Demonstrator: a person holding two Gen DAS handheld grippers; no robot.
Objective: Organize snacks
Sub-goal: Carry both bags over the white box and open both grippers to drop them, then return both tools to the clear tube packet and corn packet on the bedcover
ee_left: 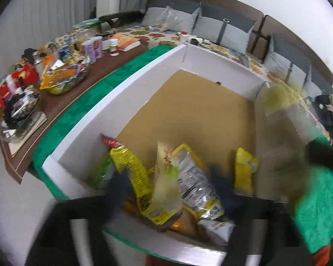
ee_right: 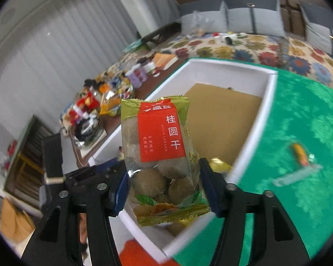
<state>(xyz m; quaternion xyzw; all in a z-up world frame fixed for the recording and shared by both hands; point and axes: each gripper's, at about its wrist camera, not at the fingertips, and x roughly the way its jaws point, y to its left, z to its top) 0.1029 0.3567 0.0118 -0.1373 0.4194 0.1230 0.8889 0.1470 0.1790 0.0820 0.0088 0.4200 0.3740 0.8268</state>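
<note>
A white-walled box [ee_left: 122,84] with a brown cardboard floor sits on a green cloth [ee_left: 82,102]. Several snack packets [ee_left: 166,184] lie piled in its near corner. My left gripper [ee_left: 168,190] is blurred, open over that pile, with nothing clearly held. My right gripper [ee_right: 164,181] is shut on a clear bag of dried longan [ee_right: 162,155] with a red label, held above the box's [ee_right: 264,119] near corner. In the left wrist view the bag shows as a blurred shape [ee_left: 284,133] at the right.
A small orange wrapped snack [ee_right: 299,157] lies on the green cloth [ee_right: 299,115] right of the box. Bottles, a book and more snacks [ee_left: 62,79] crowd the brown mat on the left. A floral-covered sofa [ee_right: 255,48] with grey cushions runs behind.
</note>
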